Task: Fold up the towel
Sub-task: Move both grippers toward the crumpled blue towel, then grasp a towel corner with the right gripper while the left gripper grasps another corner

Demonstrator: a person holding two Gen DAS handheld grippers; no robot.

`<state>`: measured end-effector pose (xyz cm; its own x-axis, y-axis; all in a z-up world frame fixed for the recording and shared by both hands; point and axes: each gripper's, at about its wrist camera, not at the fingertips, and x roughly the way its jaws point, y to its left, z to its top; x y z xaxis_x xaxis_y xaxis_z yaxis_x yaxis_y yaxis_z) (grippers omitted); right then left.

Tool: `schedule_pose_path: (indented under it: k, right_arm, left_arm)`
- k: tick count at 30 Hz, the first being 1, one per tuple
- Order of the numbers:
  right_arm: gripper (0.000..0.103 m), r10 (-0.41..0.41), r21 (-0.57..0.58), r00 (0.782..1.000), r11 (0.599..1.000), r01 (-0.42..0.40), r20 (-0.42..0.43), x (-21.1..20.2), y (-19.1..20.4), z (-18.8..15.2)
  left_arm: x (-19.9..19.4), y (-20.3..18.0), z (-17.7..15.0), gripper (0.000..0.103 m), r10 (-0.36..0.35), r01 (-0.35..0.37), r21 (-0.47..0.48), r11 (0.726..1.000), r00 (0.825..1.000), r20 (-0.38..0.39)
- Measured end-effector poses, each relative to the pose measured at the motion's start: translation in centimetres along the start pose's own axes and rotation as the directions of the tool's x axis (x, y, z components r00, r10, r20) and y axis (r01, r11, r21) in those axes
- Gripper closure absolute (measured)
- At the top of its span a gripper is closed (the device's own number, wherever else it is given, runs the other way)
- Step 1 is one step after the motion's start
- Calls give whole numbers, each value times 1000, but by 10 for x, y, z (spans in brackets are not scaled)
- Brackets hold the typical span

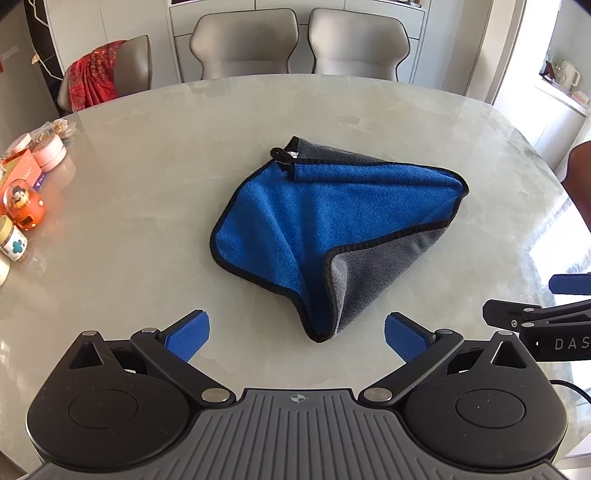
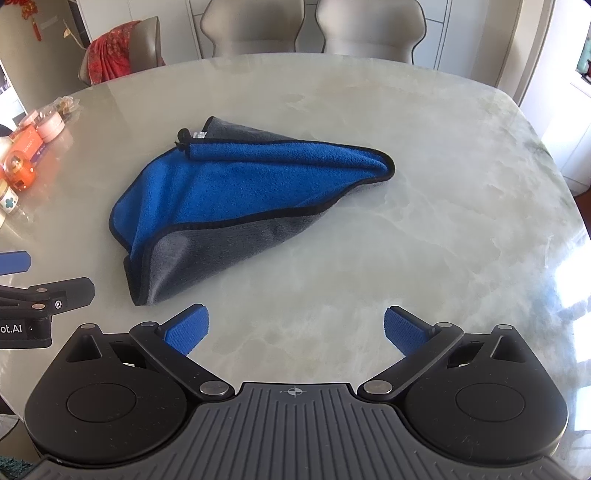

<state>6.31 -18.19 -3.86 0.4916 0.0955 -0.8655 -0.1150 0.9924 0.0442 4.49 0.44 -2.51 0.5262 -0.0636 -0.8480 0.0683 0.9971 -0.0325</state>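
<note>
One towel (image 1: 325,221), two grippers, left gripper (image 1: 295,334) and right gripper (image 2: 295,332), one worktop (image 1: 388,122), three chairs, one red cloth (image 1: 96,79), one mug (image 1: 567,74)

Legible markings: the letters "DAS", cut off at the frame edge, on the right gripper (image 1: 570,291) body in the left wrist view; "ot.AI", likewise cut off, on the left gripper (image 2: 14,275) body in the right wrist view.

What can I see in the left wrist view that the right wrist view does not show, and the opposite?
Only the left wrist view shows the white mug on a far right shelf. Only the right wrist view shows the red hanging ornament at top left. Both show the blue and grey towel, crumpled on the marble table, and both claws open.
</note>
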Motion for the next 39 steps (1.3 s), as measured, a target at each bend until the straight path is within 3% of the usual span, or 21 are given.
schedule_pose_path:
  k: [3,7,12,16,22,25,27,30,32,39]
  right_arm:
    - [1,32,35,999,999,-33,35,-1,-6,3]
    - [1,134,32,987,990,-137,86,-1,-14,10]
    - [1,96,-31,994,995,-95,53,16,-7,23]
    - [1,121,-73,991,990,-118,50,26,-4,33]
    - [3,243,-217,965,952,-216,104,32,7,47]
    - [14,312,-261,947,923,-282,79,40,11,54]
    - [41,364,-283,931,897,-340,34,51,14,60]
    - [56,370,-354,929,866,-353,-23,64,22,64]
    - [63,354,-413,934,844,-342,-50,73,31,66]
    - [63,388,-481,913,781,-398,-126,98,50,76]
  left_arm:
    - [6,5,1,0,-29,29,-2,1000,1000,-11]
    - [11,11,3,0,-53,53,-18,998,998,-15]
    - [20,15,6,0,-33,33,-12,999,999,-25]
    - [27,21,8,0,-43,42,-11,999,999,-31]
    - [40,36,16,0,-100,99,-32,995,994,-41]
    - [47,41,21,0,-126,125,-31,992,991,-51]
    - [51,44,24,1,-133,131,-31,991,989,-58]
    - [55,48,26,1,-135,133,-32,991,989,-65]
    - [58,51,27,2,-141,139,-30,990,988,-70]
    - [66,59,27,3,-174,170,-41,985,980,-97]
